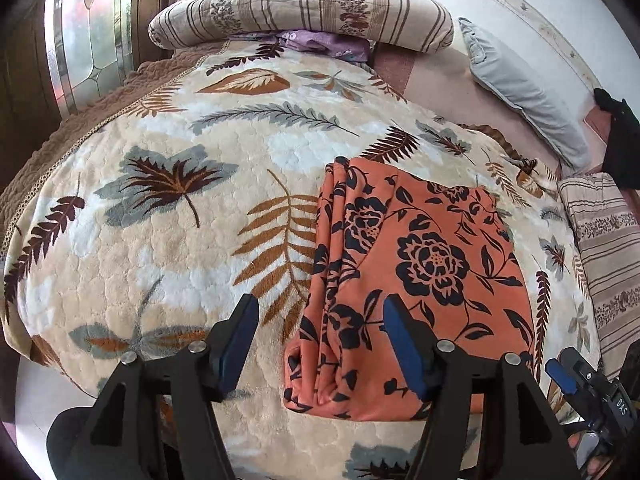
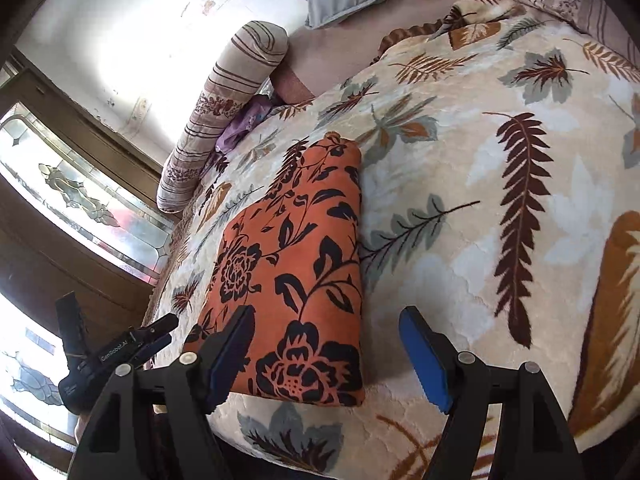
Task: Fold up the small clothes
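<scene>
A: Starting at our own hands: the left tongs [image 1: 320,344] are spread wide with nothing between the blue pads, poised over the near edge of the orange cloth garment with black flower print [image 1: 408,280]. Whether the right-hand pad brushes the cloth or hangs just above it, we cannot tell.

B: And the right tongs [image 2: 328,348] are just as wide apart and empty, straddling the garment's near right corner from above.

A: The garment lies on the cream plush bedspread with brown and grey leaf pattern [image 1: 168,240], at the near side of the bed. We judge it already folded: it forms a compact block with several stacked layers showing along its left edge.

B: So little seems left, perhaps one more fold or some squaring up. We see no other small clothes waiting, though a bit of purple fabric [image 1: 320,42] is tucked under the striped rolled quilt [image 1: 300,14] at the far end; what it is, we cannot say.

A: Both views cut off the bed's nearest edge behind the tongs, and bright window glare washes out the far wall.
</scene>
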Available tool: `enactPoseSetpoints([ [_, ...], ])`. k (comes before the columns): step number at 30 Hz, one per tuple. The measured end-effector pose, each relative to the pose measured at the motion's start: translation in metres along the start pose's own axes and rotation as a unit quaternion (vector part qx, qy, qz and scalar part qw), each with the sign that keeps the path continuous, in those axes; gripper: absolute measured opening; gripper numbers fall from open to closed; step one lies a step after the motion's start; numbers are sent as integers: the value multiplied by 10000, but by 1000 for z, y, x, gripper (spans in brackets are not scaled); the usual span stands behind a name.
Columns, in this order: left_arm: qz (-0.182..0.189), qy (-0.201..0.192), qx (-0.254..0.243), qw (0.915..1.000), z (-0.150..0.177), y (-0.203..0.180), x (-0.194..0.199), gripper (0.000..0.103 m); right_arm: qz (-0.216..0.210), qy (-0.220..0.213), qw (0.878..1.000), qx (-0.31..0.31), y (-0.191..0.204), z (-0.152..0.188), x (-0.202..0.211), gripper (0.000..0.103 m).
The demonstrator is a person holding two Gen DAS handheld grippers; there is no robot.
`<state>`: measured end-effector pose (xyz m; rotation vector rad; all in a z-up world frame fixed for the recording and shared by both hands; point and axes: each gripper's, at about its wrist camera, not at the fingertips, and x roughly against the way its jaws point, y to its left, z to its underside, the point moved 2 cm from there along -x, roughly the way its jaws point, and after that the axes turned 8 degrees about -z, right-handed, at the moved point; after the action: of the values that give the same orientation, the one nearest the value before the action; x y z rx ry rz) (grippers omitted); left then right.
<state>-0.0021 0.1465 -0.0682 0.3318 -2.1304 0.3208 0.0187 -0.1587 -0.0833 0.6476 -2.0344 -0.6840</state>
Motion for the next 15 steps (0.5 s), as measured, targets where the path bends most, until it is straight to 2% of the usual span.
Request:
enactPoseSetpoints([
  [5,-35,-130,-125,9998,4,-7,17,66,29,-8,10000,-53,-4,10,12,81],
  [8,-34,-194,-180,9996,7,-11,24,73,13,1,9999,-108,-8,15,16,83],
  [10,-8,-206,-206,9996,9,-13,26,74,31,2,9998,-173,-12,16,17,83],
  [13,59,-139,-188,9997,12,-12,22,74,12,-14,9997,-249,-15,16,17,83],
  [15,257,20,-52,9997,15,-7,13,77,16,-9,9997,-259,-16,16,17,83],
])
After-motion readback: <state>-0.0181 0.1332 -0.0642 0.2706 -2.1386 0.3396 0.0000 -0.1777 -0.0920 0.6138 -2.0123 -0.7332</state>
